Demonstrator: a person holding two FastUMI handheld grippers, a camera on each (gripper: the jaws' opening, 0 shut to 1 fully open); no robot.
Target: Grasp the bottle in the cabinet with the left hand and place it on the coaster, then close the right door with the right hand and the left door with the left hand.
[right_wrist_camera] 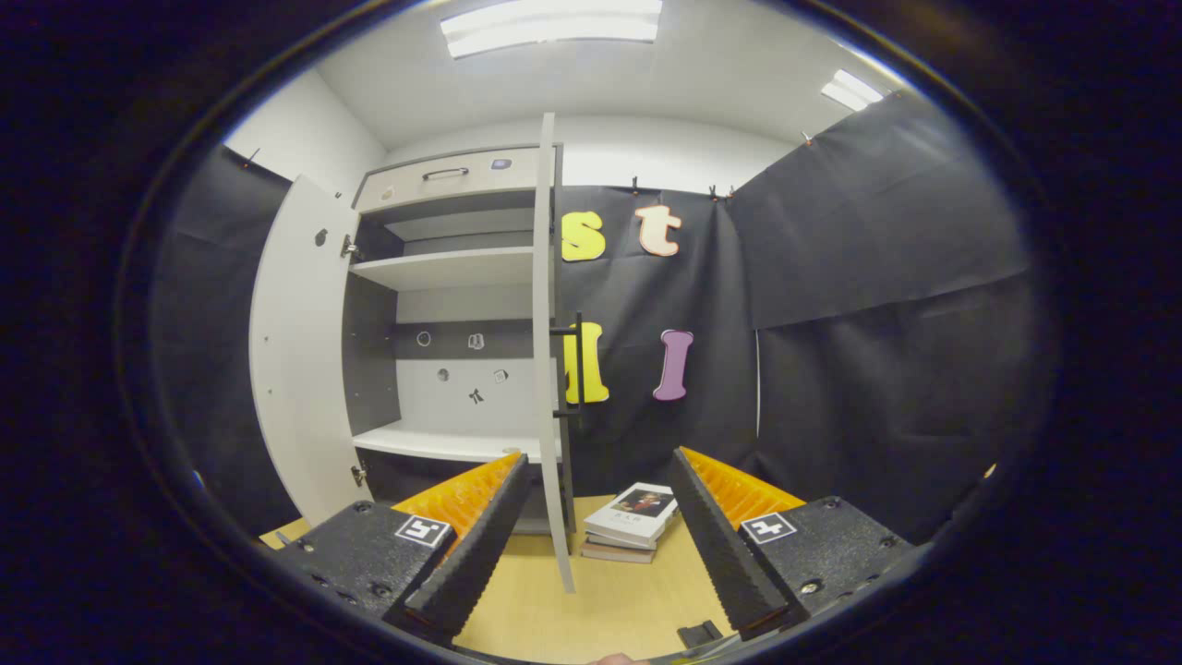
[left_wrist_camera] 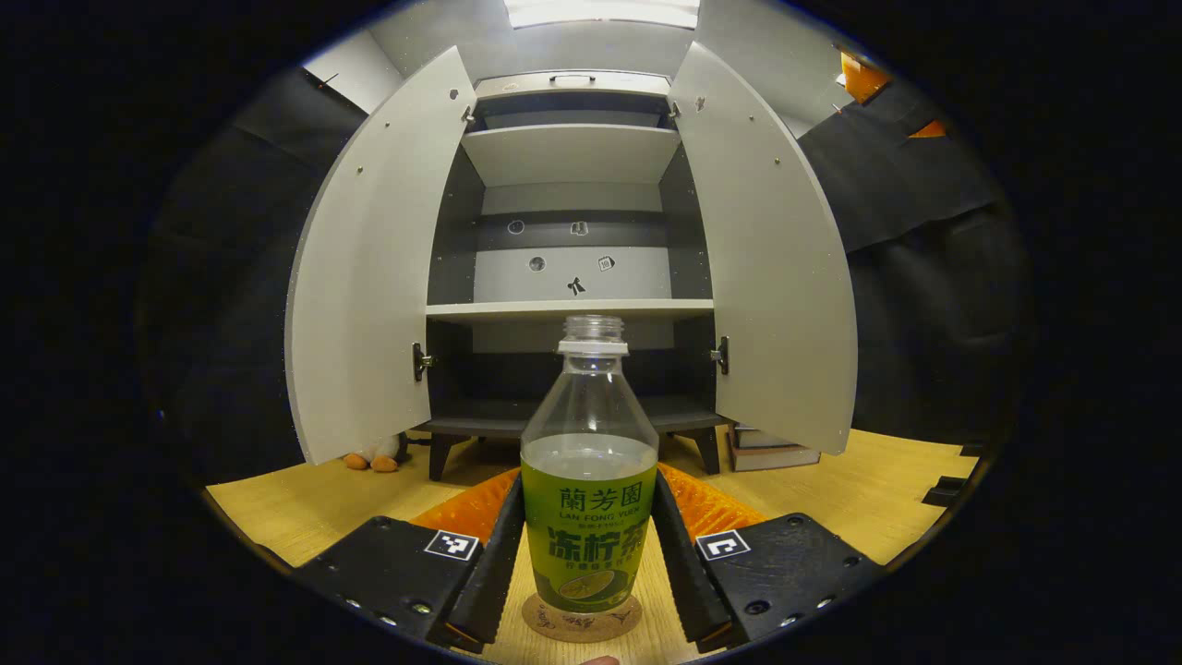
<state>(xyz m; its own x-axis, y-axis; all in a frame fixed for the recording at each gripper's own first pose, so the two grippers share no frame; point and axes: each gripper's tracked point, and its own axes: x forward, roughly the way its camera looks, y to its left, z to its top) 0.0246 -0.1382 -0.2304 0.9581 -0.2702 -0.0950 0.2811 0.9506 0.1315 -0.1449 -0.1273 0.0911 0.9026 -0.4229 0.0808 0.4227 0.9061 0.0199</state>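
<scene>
Green-labelled bottle [left_wrist_camera: 589,480] upright on coaster [left_wrist_camera: 582,621], left gripper [left_wrist_camera: 587,554] clamping it; right gripper [right_wrist_camera: 591,545] spread.

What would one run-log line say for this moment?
bottle on coaster | left gripper around bottle, contact unclear | right gripper open, facing right door edge | both doors open

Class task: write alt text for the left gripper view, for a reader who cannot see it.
A bottle with a green label and no cap stands upright on a round coaster on the wooden table, between the fingers of the left gripper. Behind it a cabinet stands with both doors open.
</scene>
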